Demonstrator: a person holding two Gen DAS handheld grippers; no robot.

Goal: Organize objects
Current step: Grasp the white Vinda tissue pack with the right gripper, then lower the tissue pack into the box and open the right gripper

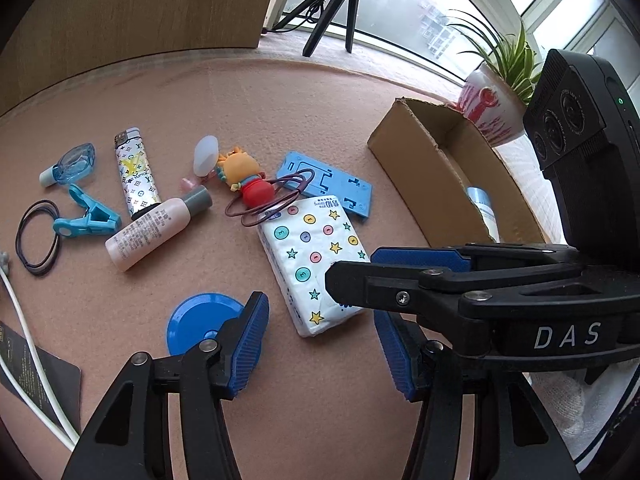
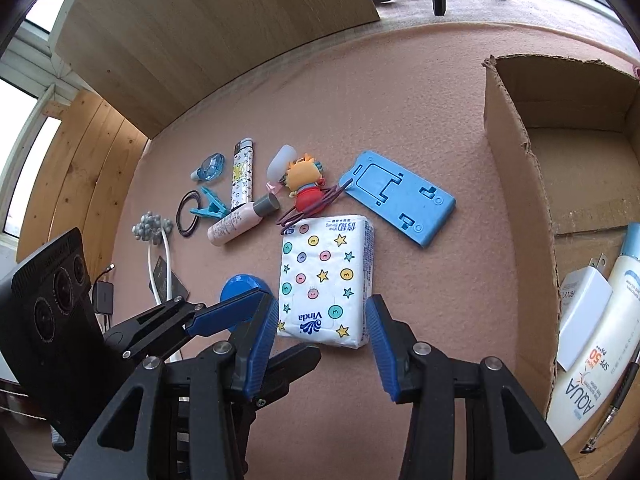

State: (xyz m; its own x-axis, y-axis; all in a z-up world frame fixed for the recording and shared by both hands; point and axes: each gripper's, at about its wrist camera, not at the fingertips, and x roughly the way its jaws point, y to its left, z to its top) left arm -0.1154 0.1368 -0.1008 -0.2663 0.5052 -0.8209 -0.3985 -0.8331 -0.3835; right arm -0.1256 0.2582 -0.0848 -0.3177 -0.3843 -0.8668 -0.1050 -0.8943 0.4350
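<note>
A white Vinda tissue pack (image 2: 326, 280) with coloured dots and stars lies on the pink mat; it also shows in the left wrist view (image 1: 316, 264). My right gripper (image 2: 322, 344) is open, just short of the pack's near end, holding nothing. My left gripper (image 1: 320, 340) is open and empty beside it, near a blue round lid (image 1: 200, 320). An open cardboard box (image 2: 516, 200) at the right holds a sunscreen tube (image 2: 596, 360) and a white charger (image 2: 580, 312).
On the mat lie a blue phone stand (image 2: 400, 200), a doll (image 2: 306, 184) with hair ties, a pink bottle (image 2: 236, 224), a patterned lighter (image 2: 241, 180), a blue clip (image 2: 210, 206), black hair ties (image 2: 187, 214) and a blue spray bottle (image 2: 209, 168). A potted plant (image 1: 492, 100) stands behind the box.
</note>
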